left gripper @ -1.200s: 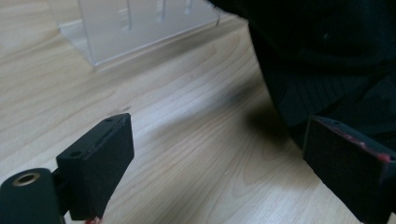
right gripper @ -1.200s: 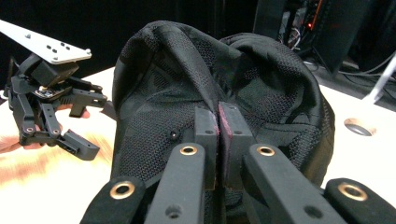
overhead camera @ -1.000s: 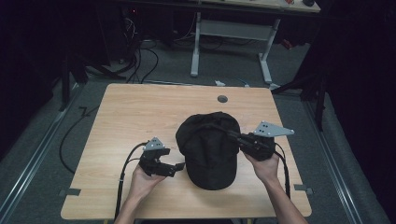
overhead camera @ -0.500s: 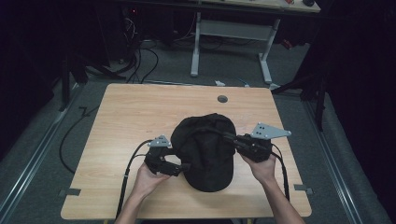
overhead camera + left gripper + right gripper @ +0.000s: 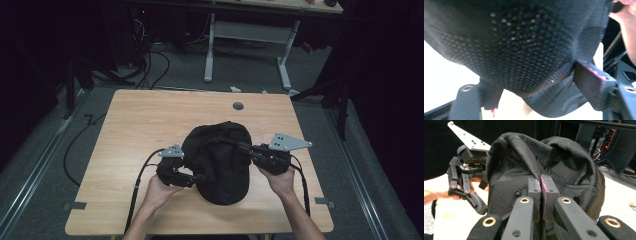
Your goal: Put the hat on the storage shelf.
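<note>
Cap (image 5: 220,160) sits on the table (image 5: 135,130) between the two claws, its black mesh crown slumped and creased. Right gripper (image 5: 540,195) has its jaws shut on a pinched fold of that mesh just ahead of it, probably to anchor that side so the fabric cannot slide. Left gripper (image 5: 192,178) has just been closing, with the cap's edge and a woven band between its jaws; whether the pads (image 5: 594,82) press yet I cannot tell.

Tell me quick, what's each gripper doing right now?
Left gripper: fingers just closing around the black cap's edge, not yet pinching.
Right gripper: shut on the cap's fabric.
</note>
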